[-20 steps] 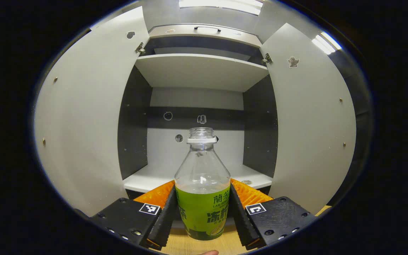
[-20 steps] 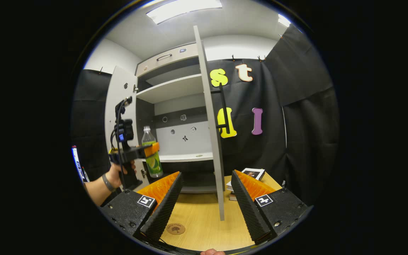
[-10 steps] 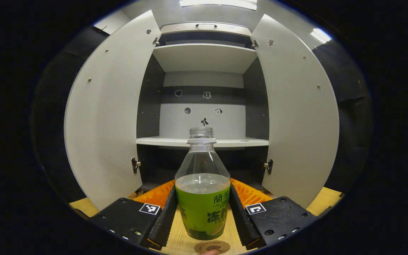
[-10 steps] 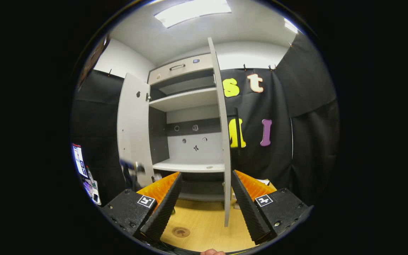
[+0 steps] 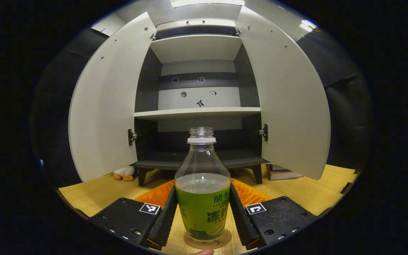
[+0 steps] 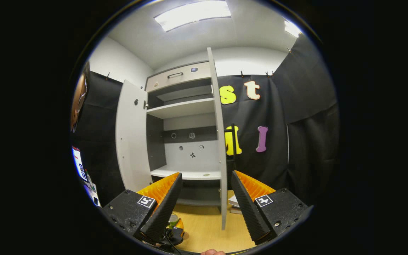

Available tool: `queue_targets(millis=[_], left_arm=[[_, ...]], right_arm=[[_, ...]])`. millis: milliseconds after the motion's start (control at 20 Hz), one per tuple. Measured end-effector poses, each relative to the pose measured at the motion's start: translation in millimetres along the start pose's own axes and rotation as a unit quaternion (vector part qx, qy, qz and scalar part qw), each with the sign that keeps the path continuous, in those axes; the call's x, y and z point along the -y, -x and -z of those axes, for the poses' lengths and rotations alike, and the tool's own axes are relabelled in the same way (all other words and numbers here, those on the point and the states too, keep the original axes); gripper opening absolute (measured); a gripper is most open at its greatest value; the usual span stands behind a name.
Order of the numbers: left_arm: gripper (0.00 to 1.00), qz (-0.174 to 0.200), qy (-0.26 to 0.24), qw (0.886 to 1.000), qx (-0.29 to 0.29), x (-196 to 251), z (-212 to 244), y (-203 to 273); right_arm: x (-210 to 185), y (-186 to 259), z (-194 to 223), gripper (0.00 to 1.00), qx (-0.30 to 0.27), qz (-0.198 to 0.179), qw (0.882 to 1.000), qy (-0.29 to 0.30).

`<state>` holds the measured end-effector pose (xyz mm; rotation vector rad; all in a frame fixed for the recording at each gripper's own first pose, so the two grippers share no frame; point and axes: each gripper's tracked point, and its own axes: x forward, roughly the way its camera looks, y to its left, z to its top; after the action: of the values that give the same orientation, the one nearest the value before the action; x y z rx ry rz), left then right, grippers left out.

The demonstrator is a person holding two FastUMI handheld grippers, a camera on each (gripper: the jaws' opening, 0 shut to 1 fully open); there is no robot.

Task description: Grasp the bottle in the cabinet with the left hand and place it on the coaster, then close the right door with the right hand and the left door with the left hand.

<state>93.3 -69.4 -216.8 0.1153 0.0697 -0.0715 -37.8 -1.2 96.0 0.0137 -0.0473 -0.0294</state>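
Note:
A clear bottle point(image 5: 202, 198) with a green label and no cap stands upright between the fingers of my left gripper point(image 5: 202, 207), which is shut on its label. Its base is over the round brown coaster point(image 5: 221, 243) on the wooden table; I cannot tell whether they touch. Behind it the cabinet stands with its left door point(image 5: 106, 106) and right door point(image 5: 285, 95) both swung open. In the right gripper view my right gripper point(image 6: 204, 207) is open and holds nothing. The right door point(image 6: 219, 148) is edge-on just beyond it, with a black handle point(image 6: 233, 141). The bottle top point(image 6: 173, 219) peeks out low down.
The cabinet shelves point(image 5: 197, 113) are bare. A plush toy point(image 5: 124, 173) lies by the cabinet's left leg, and books point(image 5: 282, 173) lie at its right on the wooden table point(image 5: 310, 193). The left door point(image 6: 131, 141) stands wide open.
My left gripper has drawn back from the cabinet and come down with the bottle, until its base is over the coaster. The right gripper stayed open and shifted slightly.

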Motion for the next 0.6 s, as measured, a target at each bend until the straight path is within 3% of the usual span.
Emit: queue_targets(millis=[200,300,350,450,600], left_arm=[[0.76,0.003,0.026,1.000,-0.008,4,17,-1],[0.72,0.002,0.035,0.999,-0.014,3,25,-3],[0.76,0.002,0.036,0.999,-0.002,3,20,-3],[0.72,0.003,0.034,0.999,-0.003,3,22,-5],[0.75,0.014,0.035,0.999,-0.006,7,23,-2]], right_arm=[[1,0,7,0.84,-0.016,0.005,1.000,-0.005],[1,0,10,0.84,-0.020,0.005,1.000,-0.007],[1,0,11,0.84,-0.024,0.005,1.000,-0.008],[2,-1,14,0.84,-0.028,0.006,1.000,-0.012],[5,-1,16,0.84,-0.029,0.007,0.999,-0.013]])
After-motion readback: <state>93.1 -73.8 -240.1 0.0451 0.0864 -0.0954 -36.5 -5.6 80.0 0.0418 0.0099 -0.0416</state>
